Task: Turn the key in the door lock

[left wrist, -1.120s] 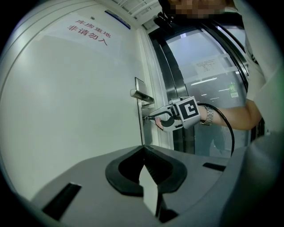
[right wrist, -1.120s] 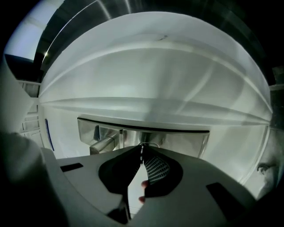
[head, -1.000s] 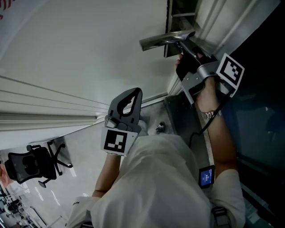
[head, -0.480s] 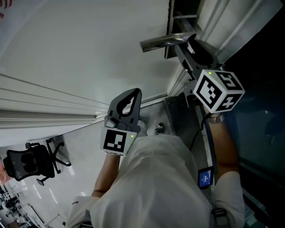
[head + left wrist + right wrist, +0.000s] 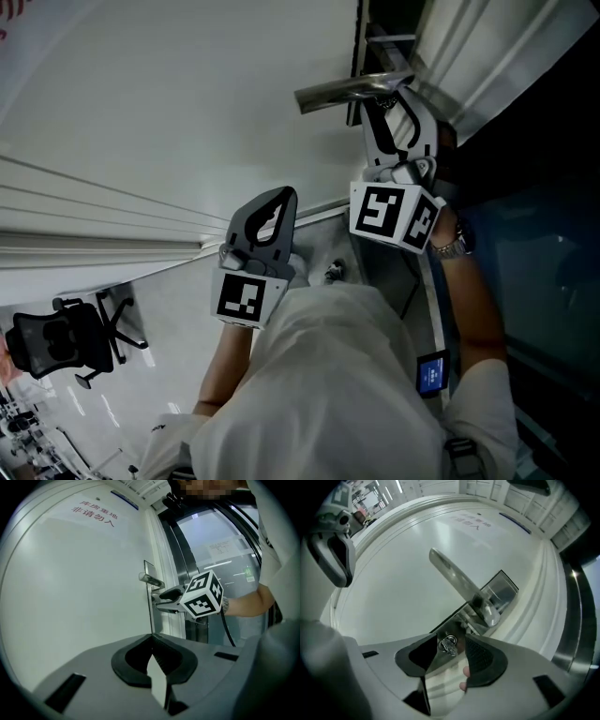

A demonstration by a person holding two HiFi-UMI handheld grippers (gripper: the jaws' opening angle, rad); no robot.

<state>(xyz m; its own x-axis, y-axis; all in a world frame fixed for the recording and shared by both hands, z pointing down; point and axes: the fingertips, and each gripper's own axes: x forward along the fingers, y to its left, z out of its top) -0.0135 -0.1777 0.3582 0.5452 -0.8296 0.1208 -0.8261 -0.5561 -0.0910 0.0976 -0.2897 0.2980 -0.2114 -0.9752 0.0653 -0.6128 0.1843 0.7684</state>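
Observation:
A small silver key (image 5: 449, 645) sticks out of the lock cylinder in the metal lock plate (image 5: 502, 590) of a white door (image 5: 187, 112). It sits below the lever handle (image 5: 457, 583) (image 5: 349, 89). My right gripper (image 5: 450, 637) (image 5: 395, 101) points at the lock. Its jaws have just been opening and now stand open, with the key between them and untouched. My left gripper (image 5: 279, 199) (image 5: 151, 639) hangs shut and empty to the left, away from the lock. The left gripper view shows the right gripper (image 5: 159, 600) at the door's edge.
A metal door frame and dark glass panel (image 5: 525, 234) run along the right. An office chair (image 5: 70, 347) stands on the floor at lower left. Red lettering (image 5: 93, 513) is printed high on the door. A small blue-lit device (image 5: 434, 372) is strapped on the right forearm.
The right gripper rolled about its own axis, swinging its marker cube from the right side round toward me. Its jaws came off the key and opened wide. The left gripper stayed still.

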